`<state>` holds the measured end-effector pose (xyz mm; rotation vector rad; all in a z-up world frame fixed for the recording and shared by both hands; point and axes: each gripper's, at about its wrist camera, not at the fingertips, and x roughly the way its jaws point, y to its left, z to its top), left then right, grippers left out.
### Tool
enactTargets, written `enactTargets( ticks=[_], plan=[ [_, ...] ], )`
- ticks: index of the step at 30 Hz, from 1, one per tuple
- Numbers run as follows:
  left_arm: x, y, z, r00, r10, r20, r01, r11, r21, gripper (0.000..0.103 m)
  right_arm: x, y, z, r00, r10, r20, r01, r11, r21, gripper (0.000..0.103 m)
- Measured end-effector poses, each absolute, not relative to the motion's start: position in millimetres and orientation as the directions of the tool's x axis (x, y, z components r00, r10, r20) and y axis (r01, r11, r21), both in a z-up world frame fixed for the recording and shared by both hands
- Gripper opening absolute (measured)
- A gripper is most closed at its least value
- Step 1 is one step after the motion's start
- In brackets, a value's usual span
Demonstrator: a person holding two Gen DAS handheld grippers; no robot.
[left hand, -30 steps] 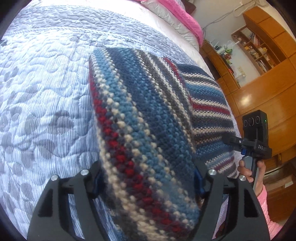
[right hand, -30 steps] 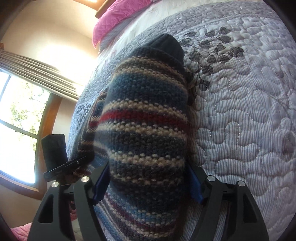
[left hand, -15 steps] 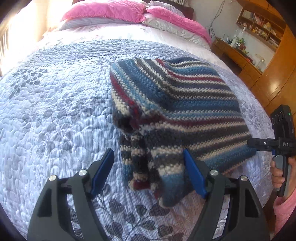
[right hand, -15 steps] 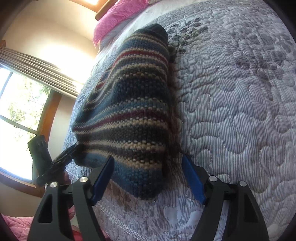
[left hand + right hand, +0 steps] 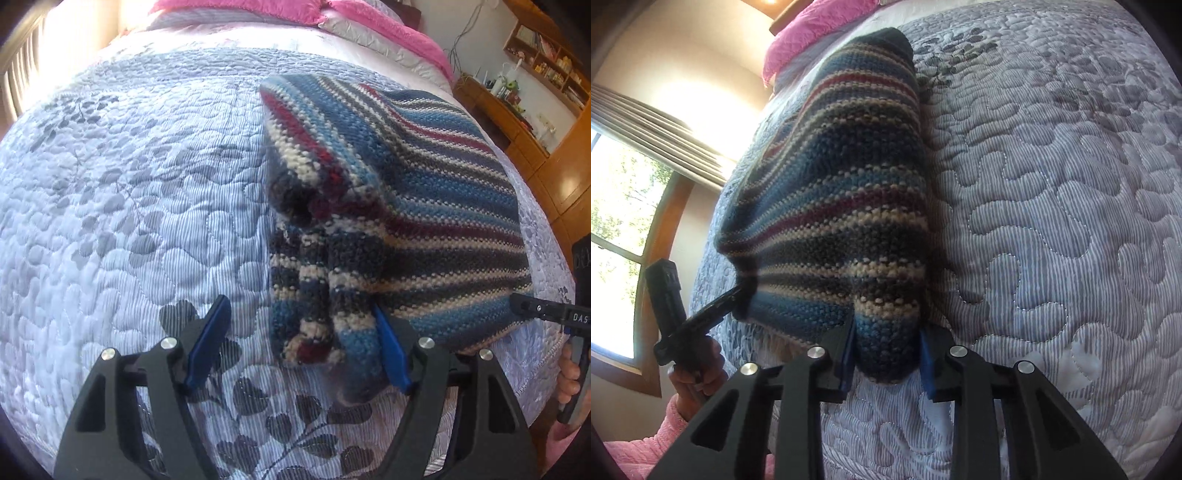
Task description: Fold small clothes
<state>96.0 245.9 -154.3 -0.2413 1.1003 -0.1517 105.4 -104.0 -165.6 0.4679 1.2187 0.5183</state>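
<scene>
Wool as bulky as this striped knit sweater [image 5: 424, 206] explains how you are holding things. It lies folded over on the quilted bedspread [image 5: 129, 221], filling the centre and right of the left wrist view, with the pink pillows [image 5: 258, 9] along the top edge.

Your left gripper [image 5: 299, 347] is released. Its blue pads [image 5: 208, 339] stand wide apart at the bottom of the frame, and the lumpy end of the fold rests on the quilt between them, against the right-hand pad only. Spread that far, they can take in the whole thickness of the roll.

Your right gripper [image 5: 888, 356] is clenched on the other near corner. In its own view the two pads press into the knit from both sides at lower centre, and the sweater [image 5: 842, 177] runs from there toward the upper middle of the frame. That grip looks meant to pin the edge so the layers do not slide apart.

At the lower left of that view your left hand [image 5: 698, 376] carries its tool to the opposite corner, so both near corners are covered. My reading is that the fold is partly made but not squared. The loose bunched end by the left pads needs gathering before the next fold.
</scene>
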Motion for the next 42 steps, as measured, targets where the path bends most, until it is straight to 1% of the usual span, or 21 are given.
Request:
enactTargets(
  ticks=[3,5,6,7,8,9,11,12,13,16,21,26,30,38,42],
  plan=[
    [93.6,250.7,-154.4,0.448,-0.246,-0.86,-0.013,0.959,-0.281,0.077,103.3,-105.3,-166.8,0.273,0.6,-0.752,-0.11,0.796,0.595,0.029],
    [89.3,252.3,-150.8,0.443,-0.237,-0.864,-0.028,0.96,-0.277,0.078,99.0,-100.9,-159.2,0.291,0.573,-0.766,-0.112,0.816,0.568,0.035],
    [85.4,251.6,-147.2,0.442,-0.232,-0.866,-0.036,0.961,-0.275,0.079,95.8,-98.2,-153.5,0.302,0.551,-0.778,-0.119,0.831,0.543,0.043],
    [81.2,252.3,-143.6,0.444,-0.227,-0.867,-0.044,0.961,-0.274,0.08,92.4,-95.8,-148.3,0.318,0.521,-0.792,-0.124,0.851,0.51,0.055],
    [76.3,254.3,-139.9,0.448,-0.22,-0.867,-0.05,0.962,-0.27,0.081,88.2,-92.8,-142.1,0.338,0.485,-0.807,-0.128,0.873,0.471,0.059],
    [71.7,254.9,-136.5,0.449,-0.206,-0.87,-0.06,0.964,-0.259,0.085,84.0,-91.5,-136.8,0.356,0.452,-0.818,-0.13,0.891,0.435,0.063],
    [61.3,255.9,-130.7,0.451,-0.181,-0.874,-0.072,0.969,-0.238,0.087,73.6,-89.1,-127.3,0.384,0.395,-0.835,-0.129,0.918,0.375,0.071],
    [56.7,255.9,-128.2,0.448,-0.168,-0.878,-0.077,0.971,-0.225,0.087,67.8,-89.3,-122.1,0.397,0.368,-0.841,-0.126,0.929,0.347,0.079],
    [51.3,256.0,-125.3,0.444,-0.159,-0.882,-0.079,0.973,-0.215,0.088,62.0,-87.9,-117.5,0.41,0.345,-0.845,-0.127,0.938,0.322,0.083],
    [35.3,252.4,-117.5,0.432,-0.12,-0.894,-0.082,0.982,-0.171,0.089,45.5,-88.9,-105.2,0.431,0.288,-0.855,-0.127,0.958,0.259,0.09],
    [13.8,237.3,-98.6,0.433,-0.081,-0.898,-0.092,0.987,-0.134,0.089,23.5,-86.8,-93.9,0.449,0.249,-0.858,-0.121,0.968,0.218,0.096],
    [-10.7,227.8,-86.2,0.434,-0.045,-0.9,-0.084,0.992,-0.09,0.089,10.8,-82.2,-86.2,0.46,0.221,-0.86,-0.114,0.975,0.19,0.097],
    [-24.7,224.0,-76.3,0.435,-0.022,-0.9,-0.098,0.993,-0.071,0.089,-0.7,-76.0,-79.2,0.479,0.158,-0.863,-0.109,0.987,0.121,0.099],
    [-50.6,215.7,-49.3,0.486,0.038,-0.873,-0.105,0.994,-0.015,0.09,-25.6,-67.2,-65.7,0.502,0.129,-0.855,-0.111,0.99,0.083,0.099],
    [-62.2,214.1,-36.5,0.511,0.049,-0.858,-0.104,0.995,-0.005,0.09,-36.2,-63.0,-56.9,0.518,0.122,-0.847,-0.111,0.991,0.075,0.099]
  ],
)
